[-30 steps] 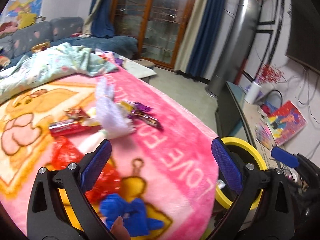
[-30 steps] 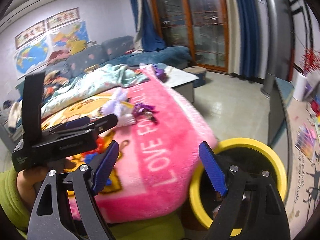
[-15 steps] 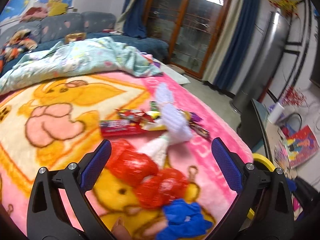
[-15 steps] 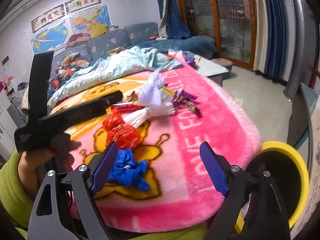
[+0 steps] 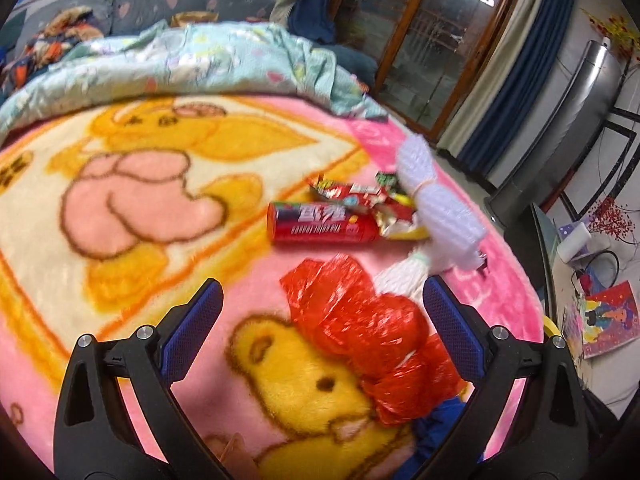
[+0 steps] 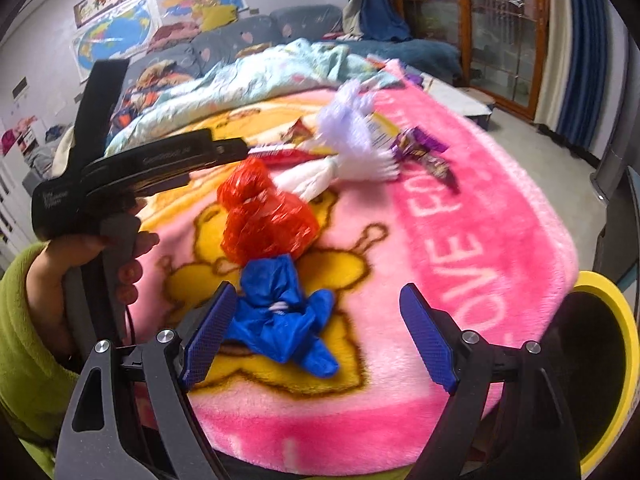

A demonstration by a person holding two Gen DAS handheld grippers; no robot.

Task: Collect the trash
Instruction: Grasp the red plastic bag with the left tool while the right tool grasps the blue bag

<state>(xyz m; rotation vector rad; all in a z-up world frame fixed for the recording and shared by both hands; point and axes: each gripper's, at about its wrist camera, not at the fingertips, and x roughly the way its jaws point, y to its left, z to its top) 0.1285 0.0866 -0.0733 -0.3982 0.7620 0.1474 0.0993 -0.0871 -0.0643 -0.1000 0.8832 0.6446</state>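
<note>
Left gripper (image 5: 320,324): jaws wide and empty, above a pink blanket (image 5: 256,292), the crumpled red plastic bag (image 5: 368,336) lying between them. Right gripper (image 6: 316,332): jaws wide and empty, the crumpled blue bag (image 6: 284,312) just beside its left pad. Beyond lie a red snack tube (image 5: 324,229), white foam netting (image 6: 352,136) and purple wrappers (image 6: 424,152). A yellow-rimmed bin (image 6: 612,320) stands beside the blanket's edge.
</note>
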